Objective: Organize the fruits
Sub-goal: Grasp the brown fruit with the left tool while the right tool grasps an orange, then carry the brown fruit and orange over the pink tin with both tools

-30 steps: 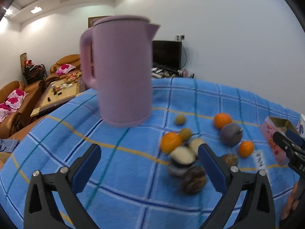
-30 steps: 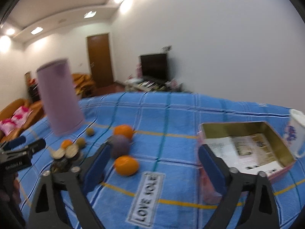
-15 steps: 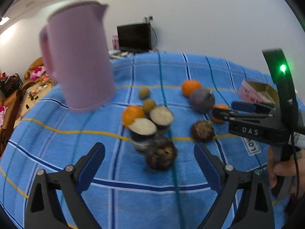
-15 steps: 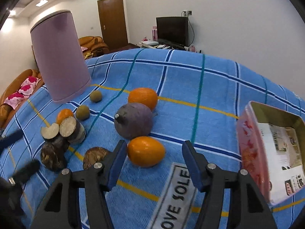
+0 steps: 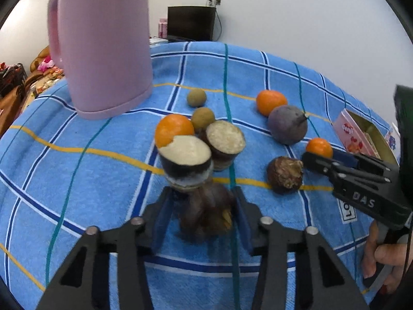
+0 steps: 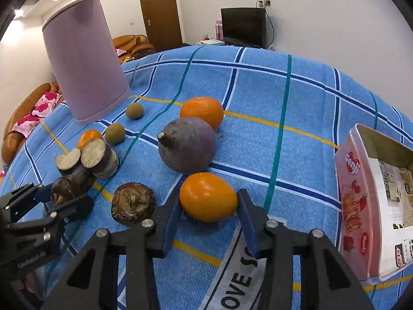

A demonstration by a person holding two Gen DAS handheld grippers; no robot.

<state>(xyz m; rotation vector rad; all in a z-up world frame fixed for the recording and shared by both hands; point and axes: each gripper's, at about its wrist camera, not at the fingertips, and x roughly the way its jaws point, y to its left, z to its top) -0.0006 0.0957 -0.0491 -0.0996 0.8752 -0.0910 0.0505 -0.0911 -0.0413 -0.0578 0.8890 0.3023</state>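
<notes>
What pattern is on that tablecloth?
The tablecloth is blue plaid with navy, white, teal and yellow lines; the right wrist view shows it best.

Both my grippers tilt steeply down at the blue checked cloth (image 6: 258, 82). Left gripper (image 5: 204, 206): jaws just closing, blue pads touching both sides of the dark brown fruit (image 5: 206, 214) on the cloth. Right gripper (image 6: 209, 206): jaws just closing too, pads against the small orange (image 6: 207, 199). My right hand (image 5: 384, 255) wraps its handle, above the cloth's near edge.
</notes>
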